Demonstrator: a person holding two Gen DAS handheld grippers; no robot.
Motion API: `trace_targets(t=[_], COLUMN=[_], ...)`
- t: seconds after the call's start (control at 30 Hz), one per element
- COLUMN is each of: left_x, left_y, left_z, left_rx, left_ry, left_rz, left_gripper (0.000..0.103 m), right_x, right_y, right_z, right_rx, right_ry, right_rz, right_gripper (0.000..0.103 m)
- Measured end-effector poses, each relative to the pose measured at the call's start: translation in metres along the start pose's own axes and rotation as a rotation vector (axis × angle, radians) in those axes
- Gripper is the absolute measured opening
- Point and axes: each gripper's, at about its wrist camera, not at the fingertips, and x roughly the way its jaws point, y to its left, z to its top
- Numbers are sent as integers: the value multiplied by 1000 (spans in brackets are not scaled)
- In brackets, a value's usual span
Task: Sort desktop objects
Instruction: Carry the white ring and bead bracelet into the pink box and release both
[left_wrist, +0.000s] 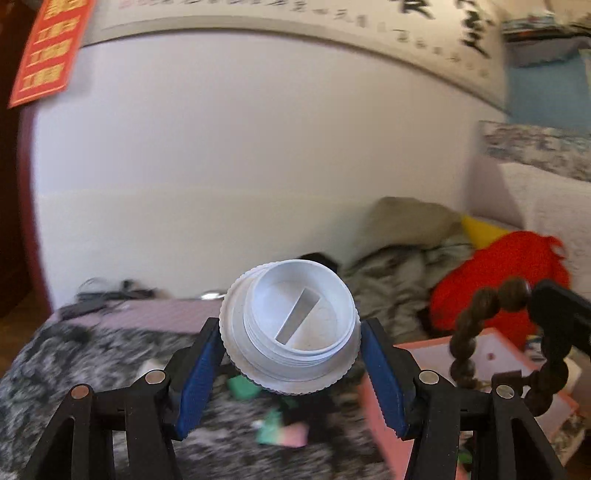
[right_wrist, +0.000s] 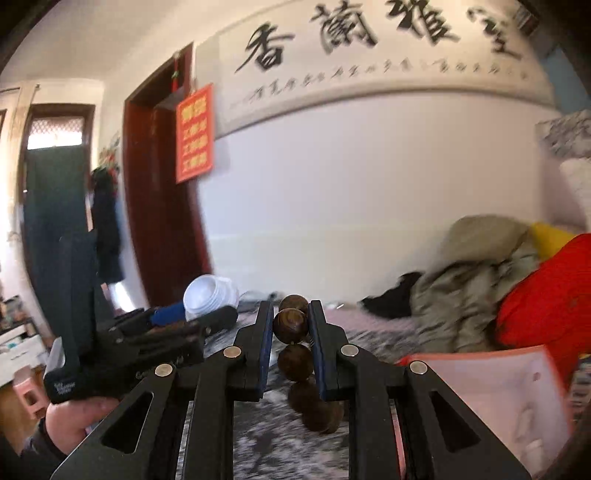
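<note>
Carrying both loads high over the pink tray (left_wrist: 511, 345): keep left gripper (left_wrist: 290, 363) clamped on the white threaded cap (left_wrist: 291, 325), right gripper (right_wrist: 290, 334) pinched on one bead of the dangling bead bracelet (right_wrist: 295, 354), lower slowly, avoid swinging, release separately.

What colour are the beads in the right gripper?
Dark brown, wood-grained beads; clearest in the right wrist view.

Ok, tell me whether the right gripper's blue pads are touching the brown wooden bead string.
Touching. The right wrist view shows the right gripper pads pinching one bead of the bead string.
</note>
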Motion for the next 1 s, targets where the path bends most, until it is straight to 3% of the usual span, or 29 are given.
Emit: trace_targets(t=[0.23, 0.37, 0.43, 0.5, 0.53, 0.6, 0.63, 0.8, 1.0], left_x=[22, 44, 63, 95, 107, 119, 120, 108, 100], left_y=[-94, -146, -167, -187, -190, -183, -175, -111, -5], left_z=[-2, -15, -28, -51, -60, -68, -66, -41, -41], left_rx=[66, 112, 129, 164, 176, 165, 142, 30, -95], left_ry=[10, 42, 83, 188, 239, 291, 295, 248, 263], left_rz=[-199, -287, -326, -346, -329, -283, -273, -177, 11], left_gripper=[64, 64, 65, 81, 82, 82, 82, 92, 92], right_x=[-71, -87, -84, -69, -57, -41, -39, -43, 8], right_y=[-55, -90, -110, -134, -148, -175, -188, -193, -149], right_z=[13, 14, 9, 2, -3, -16, -24, -26, -27], right_rx=[18, 63, 90, 118, 136, 217, 276, 317, 256], right_ry=[-109, -122, -115, -68, -24, 61, 64, 21, 41], right_rz=[-233, -315, -348, -402, -443, -519, -551, -541, -431], right_gripper=[20, 20, 20, 22, 28, 90, 95, 95, 96])
